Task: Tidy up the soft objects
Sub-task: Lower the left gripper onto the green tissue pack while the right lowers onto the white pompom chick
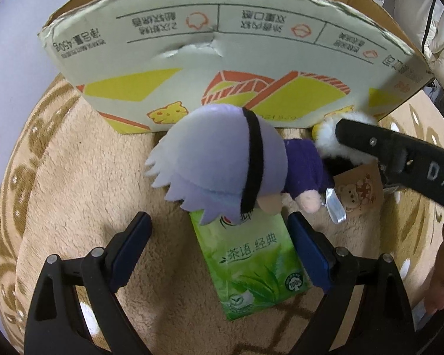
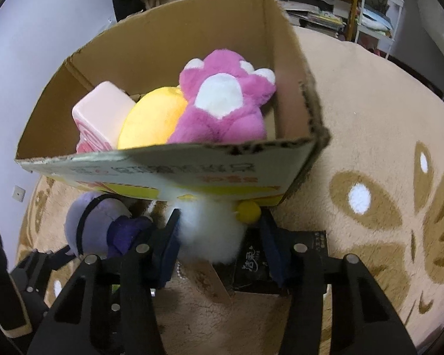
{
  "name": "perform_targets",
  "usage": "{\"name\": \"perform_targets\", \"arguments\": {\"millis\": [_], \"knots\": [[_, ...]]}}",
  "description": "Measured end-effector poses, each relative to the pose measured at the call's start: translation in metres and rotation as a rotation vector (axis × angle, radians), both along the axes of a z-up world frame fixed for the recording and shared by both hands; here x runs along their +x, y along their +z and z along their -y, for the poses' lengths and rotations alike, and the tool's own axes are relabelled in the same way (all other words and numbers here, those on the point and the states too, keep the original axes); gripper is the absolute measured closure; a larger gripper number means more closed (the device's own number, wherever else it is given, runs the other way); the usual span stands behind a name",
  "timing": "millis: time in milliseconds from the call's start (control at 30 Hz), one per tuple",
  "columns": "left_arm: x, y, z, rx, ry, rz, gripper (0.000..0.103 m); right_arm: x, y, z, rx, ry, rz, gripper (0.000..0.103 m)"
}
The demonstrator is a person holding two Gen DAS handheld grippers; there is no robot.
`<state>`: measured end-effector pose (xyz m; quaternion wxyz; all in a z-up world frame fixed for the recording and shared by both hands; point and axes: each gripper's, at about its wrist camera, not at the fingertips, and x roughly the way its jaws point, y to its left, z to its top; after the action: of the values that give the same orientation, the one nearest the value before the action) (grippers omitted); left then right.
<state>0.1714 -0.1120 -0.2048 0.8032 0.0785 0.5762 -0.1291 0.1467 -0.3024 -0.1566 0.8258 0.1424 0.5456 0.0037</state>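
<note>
Your left gripper (image 1: 219, 245) hangs low over the rug (image 1: 74, 207), jaws spread wide, with the green tissue pack (image 1: 251, 269) lying flat between them. Neither pad touches it, so nothing is held there. The pack points toward 12 o'clock, its far end tucked under the head of the purple-haired doll (image 1: 222, 165), and the doll lies on its side against the foot of the cardboard box (image 1: 222, 59). That overlap matters: lift the pack and the doll likely rolls off.

Over at 2 o'clock from the doll, your right gripper (image 2: 219, 236) has its jaws open around the white fluffy plush (image 2: 210, 233). The left pad is against the fur; the right pad stands off beside the yellow pompom (image 2: 248, 210), so it looks like a straddle and not a grip yet, though the fur blurs the contact. The plush sits hard up against the box wall, on top of a dark packet (image 2: 251, 266) and a brown paper tag (image 1: 359, 190).

Inside the box at 12 o'clock, a pink paw plush (image 2: 222, 103), a yellow plush (image 2: 151, 118) and a pale pink pack (image 2: 100, 115) already fill the left half, leaving the right corner free. That is probably where the white plush should go, once you close and clear the rim.
</note>
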Motion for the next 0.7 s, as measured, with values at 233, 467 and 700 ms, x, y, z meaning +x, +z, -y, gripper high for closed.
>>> {"name": "perform_targets", "arguments": {"millis": [233,467,700], "knots": [[-0.006,-0.007,0.003,0.005,0.004,-0.008,0.016,-0.001,0.001,-0.002,0.041,0.051,-0.005,0.060],[-0.006,-0.006,0.000,0.006,0.006,-0.011,0.020,0.004,-0.009,-0.008,0.069,0.075,-0.024,0.061],[-0.013,-0.004,-0.003,0.012,0.004,-0.008,0.029,0.015,-0.019,0.000,0.094,0.064,-0.039,0.073]]}}
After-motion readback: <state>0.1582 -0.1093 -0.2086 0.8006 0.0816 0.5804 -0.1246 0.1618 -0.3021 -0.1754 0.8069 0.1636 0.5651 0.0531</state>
